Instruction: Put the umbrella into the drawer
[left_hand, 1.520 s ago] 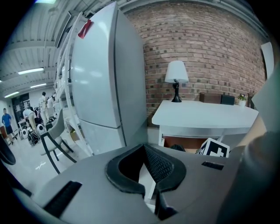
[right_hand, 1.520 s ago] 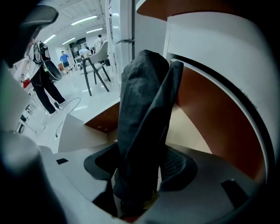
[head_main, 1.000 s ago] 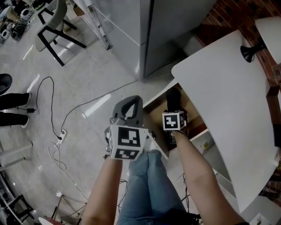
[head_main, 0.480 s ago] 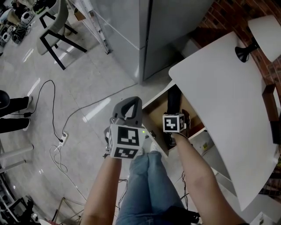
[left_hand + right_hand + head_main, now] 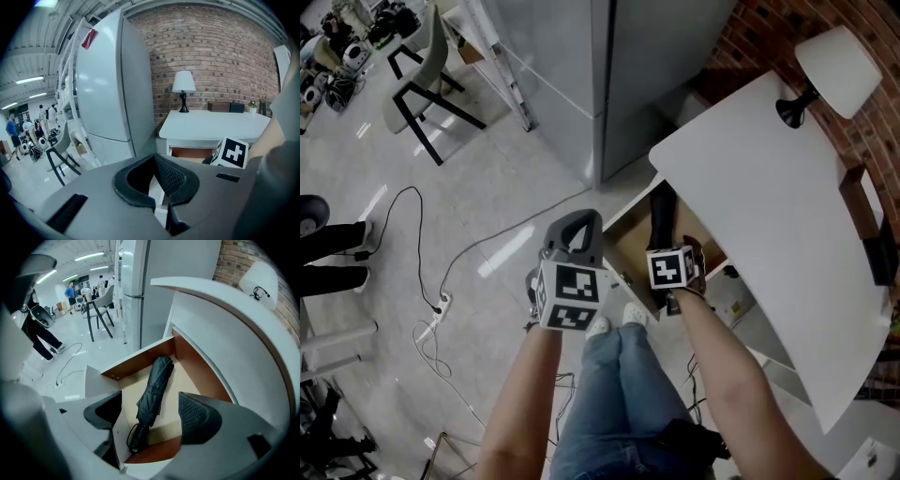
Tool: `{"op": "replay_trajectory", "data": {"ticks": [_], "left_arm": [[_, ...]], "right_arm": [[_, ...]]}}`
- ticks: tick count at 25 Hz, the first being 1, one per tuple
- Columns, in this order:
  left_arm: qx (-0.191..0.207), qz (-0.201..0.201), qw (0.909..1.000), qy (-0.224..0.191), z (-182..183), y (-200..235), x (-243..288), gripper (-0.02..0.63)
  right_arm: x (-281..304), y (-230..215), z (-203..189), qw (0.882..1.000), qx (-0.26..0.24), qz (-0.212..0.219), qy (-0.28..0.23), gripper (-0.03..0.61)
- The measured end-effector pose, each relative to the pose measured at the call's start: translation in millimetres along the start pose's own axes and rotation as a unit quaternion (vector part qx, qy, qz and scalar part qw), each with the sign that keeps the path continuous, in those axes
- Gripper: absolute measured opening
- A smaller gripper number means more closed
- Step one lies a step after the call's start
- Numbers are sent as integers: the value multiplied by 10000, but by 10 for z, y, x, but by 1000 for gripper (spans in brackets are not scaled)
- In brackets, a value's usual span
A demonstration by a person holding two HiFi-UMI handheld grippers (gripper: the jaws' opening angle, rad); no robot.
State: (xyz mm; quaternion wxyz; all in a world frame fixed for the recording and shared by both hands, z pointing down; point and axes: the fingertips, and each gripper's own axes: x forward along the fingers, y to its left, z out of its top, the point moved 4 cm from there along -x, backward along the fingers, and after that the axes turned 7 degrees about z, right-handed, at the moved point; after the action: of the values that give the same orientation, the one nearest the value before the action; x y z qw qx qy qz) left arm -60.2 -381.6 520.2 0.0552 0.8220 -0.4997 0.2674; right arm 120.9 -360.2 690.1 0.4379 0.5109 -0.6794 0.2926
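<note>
**Umbrella down in the drawer, right tool let go**

The umbrella [image 5: 154, 385] lies folded on the floor of the open drawer [image 5: 133, 359], straight below and ahead of the right tool [image 5: 149, 404]. Its handle end, with the strap loop, is nearest the tool and close to the drawer's near wall; its tip points away. The right tool's jaws have just been opening and stand as wide as they go. The umbrella shows between them but well beneath the pads, so they hold nothing. The left tool [image 5: 155, 161] is off to the right tool's left, outside the drawer, with its jaw tips together on nothing.

The placing looks done, so the step in hand is most likely getting clear. It is best to lift the right tool straight back along its own line with the jaws kept wide, so that neither pad snags the strap loop and drags the umbrella. The counter [image 5: 769, 206] overhangs on this tool's right, so favour the open left side. If the drawer is to be shut, check first that the handle end sits inside the near wall.
</note>
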Motion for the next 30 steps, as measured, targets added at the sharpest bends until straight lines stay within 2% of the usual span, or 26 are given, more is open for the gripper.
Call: {"op": "replay_trajectory", "data": {"ticks": [9,13,19,24,28,30], "left_arm": [[-13,26,9999,-128,137,108,-362,0],[-66,5,9999,-157,142,159,-515,0],[-166,14,9996,-242,237,199,-724,0],[-144,-69,9985,-521,411,200,-881,0],[-271,-149,9977,-602,455,215,-985,0],[-315,-170,9973,-646,500,220,-1024,0]], "right_arm": [[-590,171,116,9997,29,171,-175,358],[-850,208,20,9999,106,92,-30,353],[-1210,332,-88,9963,759,407,55,351],[-1564,451,60,9951,700,636,-276,351],[-1893,444,191,9965,435,343,-624,351],[-2014,465,238,9955,380,328,-807,351]]}}
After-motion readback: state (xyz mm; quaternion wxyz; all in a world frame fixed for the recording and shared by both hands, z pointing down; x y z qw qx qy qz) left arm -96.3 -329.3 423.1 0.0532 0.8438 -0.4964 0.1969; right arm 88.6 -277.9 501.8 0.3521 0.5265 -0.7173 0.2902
